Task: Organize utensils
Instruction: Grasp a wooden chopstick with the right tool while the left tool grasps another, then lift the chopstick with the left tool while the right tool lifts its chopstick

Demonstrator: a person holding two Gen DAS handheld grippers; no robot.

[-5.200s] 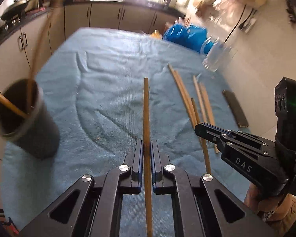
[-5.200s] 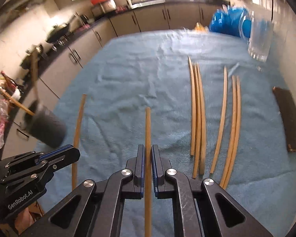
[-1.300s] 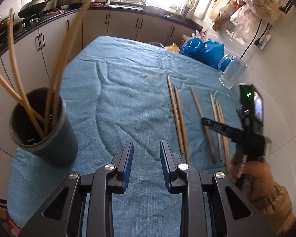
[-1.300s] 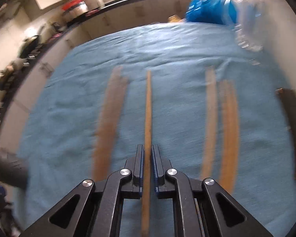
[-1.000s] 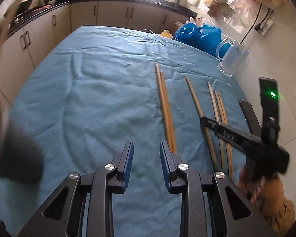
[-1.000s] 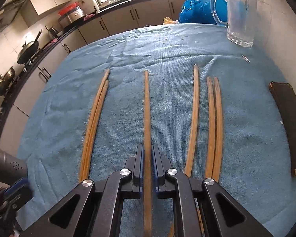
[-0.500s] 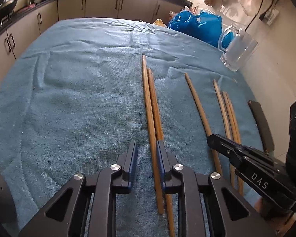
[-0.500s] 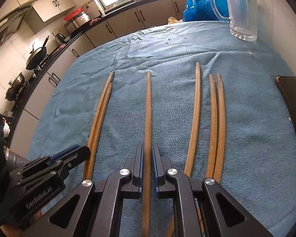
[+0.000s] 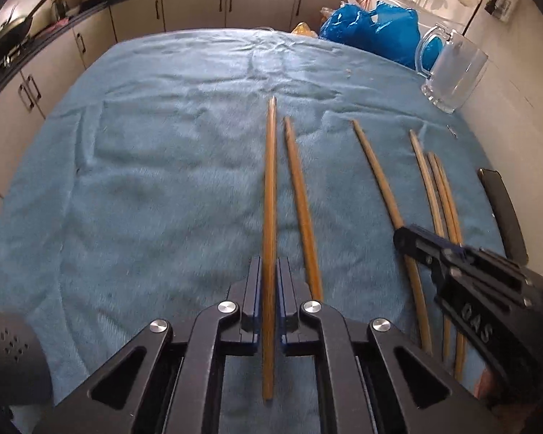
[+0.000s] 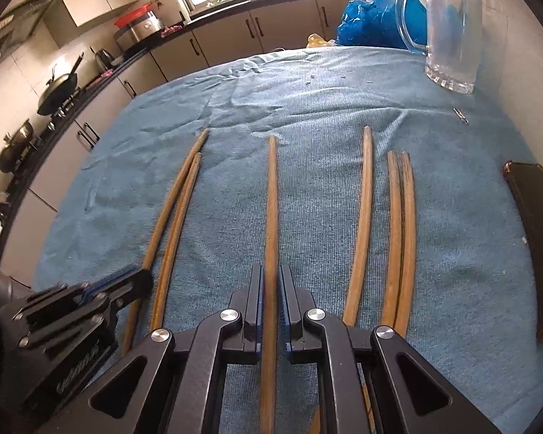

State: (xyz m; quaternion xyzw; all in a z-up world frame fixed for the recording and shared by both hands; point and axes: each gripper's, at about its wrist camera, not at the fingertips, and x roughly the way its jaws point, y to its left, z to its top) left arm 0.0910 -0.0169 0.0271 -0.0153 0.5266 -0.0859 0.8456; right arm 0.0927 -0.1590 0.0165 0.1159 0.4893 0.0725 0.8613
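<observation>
1. My left gripper (image 9: 269, 275) has just closed on a chopstick (image 9: 270, 195) pointing to twelve o'clock on the blue towel (image 9: 144, 188).
2. My right gripper (image 10: 270, 282) clamps another chopstick (image 10: 271, 217), also towards twelve.

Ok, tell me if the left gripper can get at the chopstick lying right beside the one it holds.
Probably not yet: the left gripper is shut on a chopstick. The neighbour lies bare beside it.

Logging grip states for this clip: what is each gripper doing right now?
Left gripper: its jaws have just been closing and are now shut on a chopstick.
Right gripper: shut on another chopstick.
</observation>
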